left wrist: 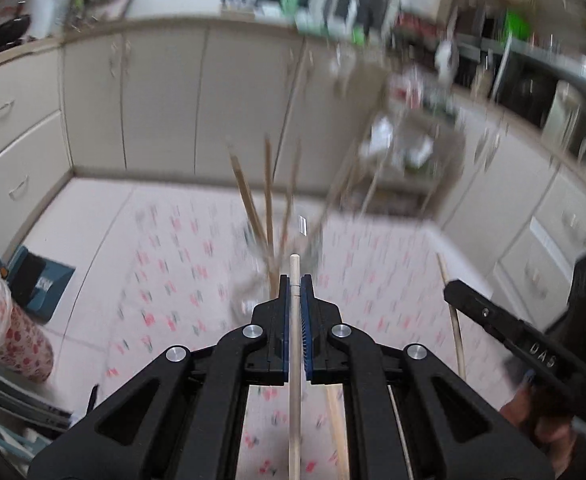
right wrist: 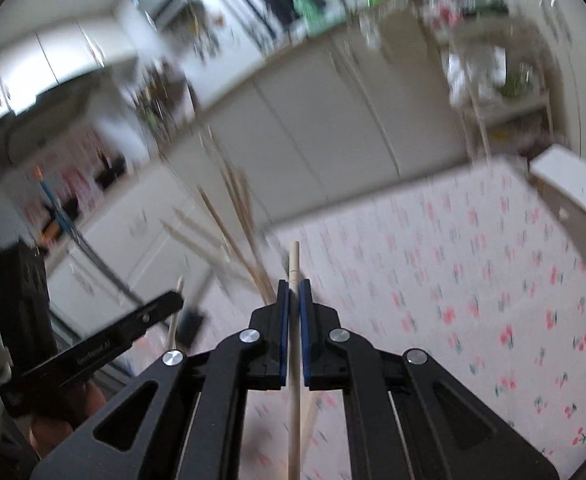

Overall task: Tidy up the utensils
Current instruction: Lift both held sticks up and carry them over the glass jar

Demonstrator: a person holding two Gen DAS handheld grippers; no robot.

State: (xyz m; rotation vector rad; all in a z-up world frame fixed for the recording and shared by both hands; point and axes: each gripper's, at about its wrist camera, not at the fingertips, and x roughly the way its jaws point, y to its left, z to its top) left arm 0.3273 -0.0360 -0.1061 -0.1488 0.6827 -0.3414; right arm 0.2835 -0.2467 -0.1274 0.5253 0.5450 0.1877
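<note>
Pinching a pale wooden chopstick [left wrist: 295, 320] between its blue pads, the left claw [left wrist: 295, 280] sits pressed together on it; the stick runs along the claw's midline and its tip pokes out just past the fingertips. Right claw [right wrist: 293, 285], same story: pressed together on its own wooden chopstick [right wrist: 293, 320], tip sticking out far of the pads. In the left wrist view the right claw shows at the right edge, with its chopstick running down beside it. In the right wrist view the left claw shows at the left edge with a hand [right wrist: 65, 412] under it.

Just beyond each claw, a blurred bunch of chopsticks [left wrist: 267, 208] fans up and out; what they stand in is too smeared to tell. Below lies a cherry-print tabletop [left wrist: 181, 264], mostly bare, wide room to the right in the right wrist view. Its far edge meets cream cabinet doors [left wrist: 161, 100]. Near left in the left wrist view: a red-patterned cup [left wrist: 21, 340] with a plastic bag on top, close to the tabletop's left edge. Far right, a cluttered rack [left wrist: 409, 140], heavily blurred.
</note>
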